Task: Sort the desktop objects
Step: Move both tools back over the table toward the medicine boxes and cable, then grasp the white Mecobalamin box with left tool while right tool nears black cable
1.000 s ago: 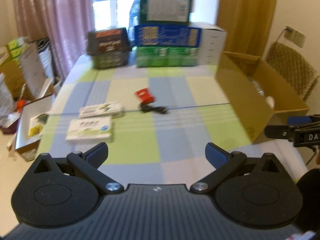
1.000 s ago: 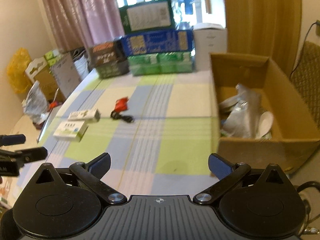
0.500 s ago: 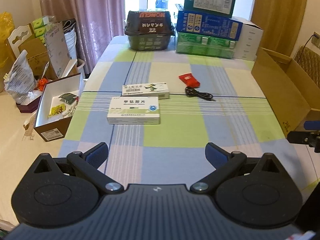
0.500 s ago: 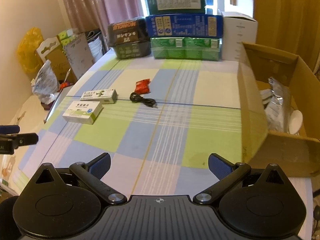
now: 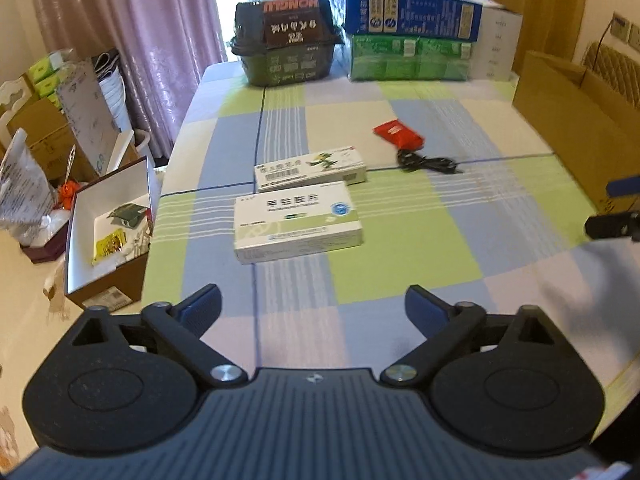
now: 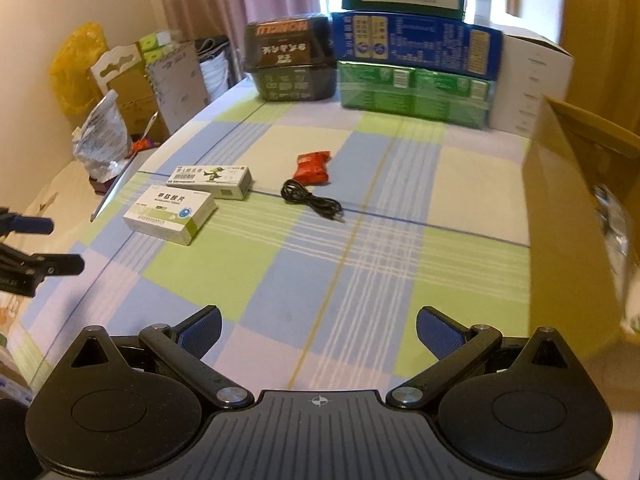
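1. Left wrist view: the left gripper [image 5: 312,308], jaws wide and empty, has closed in on the nearer white-and-green cardboard medicine box [image 5: 297,221] since a second ago; likely the first pick.
2. The box lies flat on the checked tablecloth [image 5: 400,252], long axis crosswise to the gripper.
3. The right gripper [image 6: 318,330], spread wide, holds nothing; the brown cardboard carton [image 6: 576,216] beside it looks blurred.
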A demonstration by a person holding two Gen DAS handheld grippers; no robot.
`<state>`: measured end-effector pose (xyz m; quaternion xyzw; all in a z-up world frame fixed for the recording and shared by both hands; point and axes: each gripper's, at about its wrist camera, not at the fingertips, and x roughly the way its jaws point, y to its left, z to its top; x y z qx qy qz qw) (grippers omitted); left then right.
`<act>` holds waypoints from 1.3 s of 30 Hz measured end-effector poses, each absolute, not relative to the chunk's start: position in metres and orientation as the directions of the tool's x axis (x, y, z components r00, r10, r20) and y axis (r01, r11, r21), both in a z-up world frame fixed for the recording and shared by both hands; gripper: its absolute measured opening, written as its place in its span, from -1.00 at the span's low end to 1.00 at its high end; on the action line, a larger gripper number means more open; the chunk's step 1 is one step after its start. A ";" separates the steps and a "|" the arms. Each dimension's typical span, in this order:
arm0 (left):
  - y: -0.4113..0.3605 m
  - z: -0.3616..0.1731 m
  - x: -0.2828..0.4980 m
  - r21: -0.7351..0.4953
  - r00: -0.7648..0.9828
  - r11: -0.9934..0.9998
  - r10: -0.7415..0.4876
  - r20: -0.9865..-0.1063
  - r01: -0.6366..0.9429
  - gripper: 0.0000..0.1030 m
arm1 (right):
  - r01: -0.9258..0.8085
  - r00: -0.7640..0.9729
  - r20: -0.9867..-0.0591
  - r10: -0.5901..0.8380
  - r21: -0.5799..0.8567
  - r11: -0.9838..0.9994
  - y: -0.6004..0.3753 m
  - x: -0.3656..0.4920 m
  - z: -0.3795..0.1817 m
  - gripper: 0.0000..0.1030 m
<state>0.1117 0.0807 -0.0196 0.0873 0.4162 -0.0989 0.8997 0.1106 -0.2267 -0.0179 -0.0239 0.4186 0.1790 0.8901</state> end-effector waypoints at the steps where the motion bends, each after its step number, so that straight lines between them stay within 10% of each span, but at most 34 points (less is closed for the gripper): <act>1: 0.084 -0.023 0.117 0.085 0.633 0.961 -0.106 -0.767 0.264 0.75 | -0.349 0.585 -0.753 0.300 0.100 0.932 -0.224 0.115 -0.021 0.95; 10: 0.103 -0.058 0.167 0.128 0.615 0.936 -0.110 -0.781 0.329 0.58 | -0.457 0.575 -0.752 0.321 0.030 0.889 -0.195 0.171 -0.052 0.63; 30: 0.059 -0.084 0.181 0.000 0.527 0.844 -0.335 -0.781 0.537 0.44 | -0.489 0.581 -0.749 0.318 -0.010 0.872 -0.189 0.238 -0.090 0.56; 39: 0.042 -0.088 0.203 0.189 0.606 0.800 -0.253 -0.755 0.569 0.51 | -0.496 0.597 -0.734 0.323 -0.021 0.868 -0.194 0.243 -0.089 0.56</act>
